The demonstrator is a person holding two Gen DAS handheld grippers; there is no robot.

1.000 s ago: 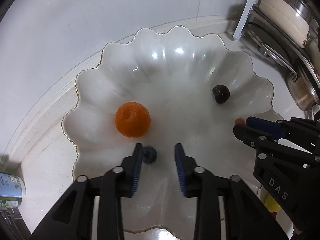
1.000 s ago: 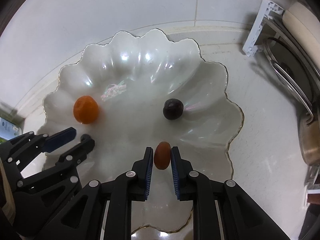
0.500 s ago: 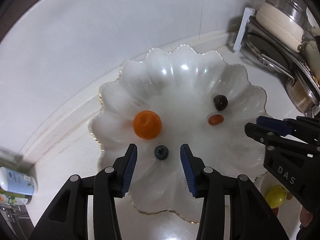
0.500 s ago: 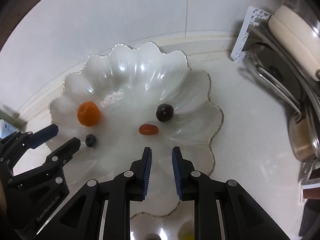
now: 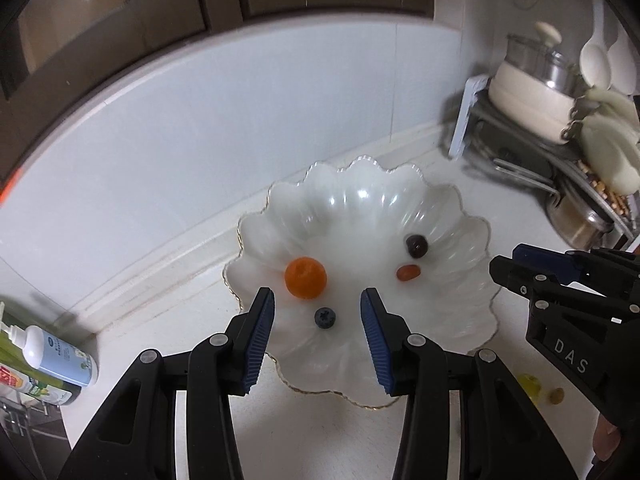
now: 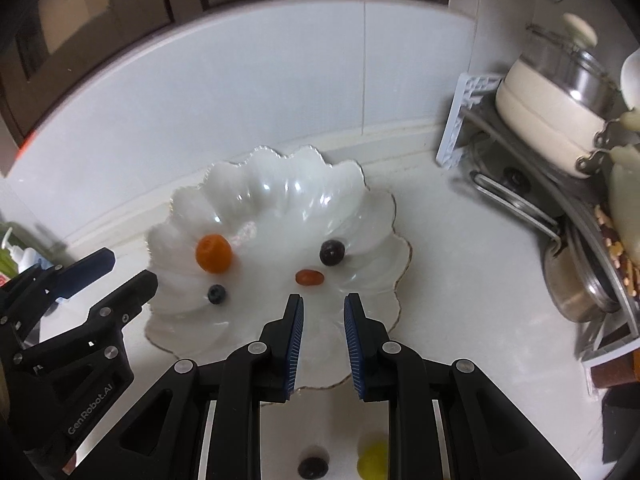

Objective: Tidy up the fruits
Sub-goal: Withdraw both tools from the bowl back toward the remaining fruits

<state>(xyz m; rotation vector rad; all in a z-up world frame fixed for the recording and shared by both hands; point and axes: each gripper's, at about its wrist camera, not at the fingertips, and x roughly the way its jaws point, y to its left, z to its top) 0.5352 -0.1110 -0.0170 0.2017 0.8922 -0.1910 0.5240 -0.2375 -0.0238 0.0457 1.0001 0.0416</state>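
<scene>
From the left wrist, the left gripper point(image 5: 317, 332) hangs open and empty over a scalloped glossy white plate point(image 5: 472, 320); a blueberry point(image 5: 324, 317) lies between its fingers' lines, beside a dimpled orange point(image 5: 305, 278). Stacked pots point(image 5: 532, 92) crowd the right corner.

From the right wrist, the right gripper point(image 6: 323, 342) (narrowly parted) holds nothing; a small red fruit point(image 6: 309, 278) and dark grape point(image 6: 332, 252) rest on the plate ahead.

White lettering reading "DAS" is showing on the right gripper point(image 5: 520, 264), and "GenRobot.AI" is running along the left gripper point(image 6: 124, 270); the bottle point(image 5: 60, 354) label's print is seemingly too blurred to read.
</scene>
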